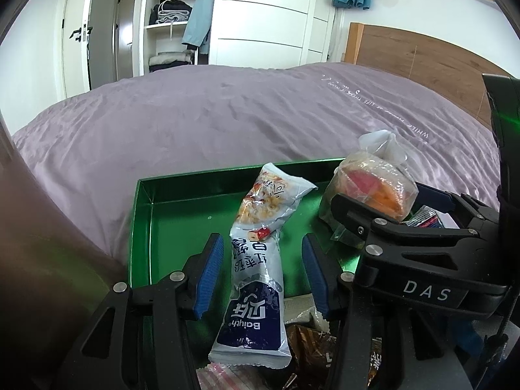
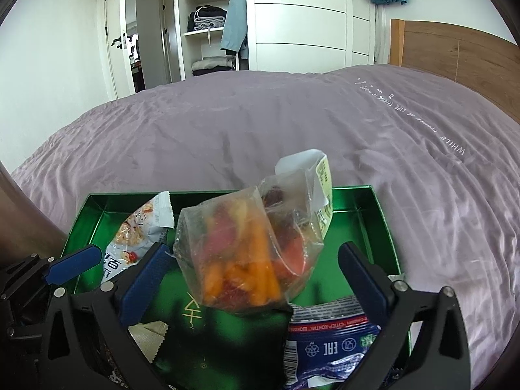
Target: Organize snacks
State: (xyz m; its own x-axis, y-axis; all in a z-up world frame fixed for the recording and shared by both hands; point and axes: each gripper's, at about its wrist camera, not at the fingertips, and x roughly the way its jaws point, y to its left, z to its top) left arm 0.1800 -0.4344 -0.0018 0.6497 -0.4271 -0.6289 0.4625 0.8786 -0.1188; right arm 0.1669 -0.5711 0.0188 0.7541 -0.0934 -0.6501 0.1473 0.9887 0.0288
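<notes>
Jaws of the left gripper (image 1: 262,276) wide open, blue pads on each side of a long white and blue snack pack (image 1: 256,269), not touching it. Jaws of the right gripper (image 2: 256,279) wide open too, with a clear bag of orange and red snacks (image 2: 240,256) between the pads; cannot tell if a pad touches it. Both snacks over a shiny green tray (image 1: 143,227). Blue wrapped snack (image 2: 328,341) lying at the near right of the tray. Brown wrappers (image 1: 312,344) piled at the near edge.

Tray resting on a bed with a soft purple cover (image 1: 201,120), wrinkled and puffy. Low green walls all around the tray, far left part of its floor bare. Lots of open purple cover past the far wall and to both sides. Wooden headboard (image 2: 461,55) on the right. White wardrobe (image 2: 302,16) behind, shelves with folded clothes (image 2: 208,19), a blue jacket (image 2: 234,16) hanging.
</notes>
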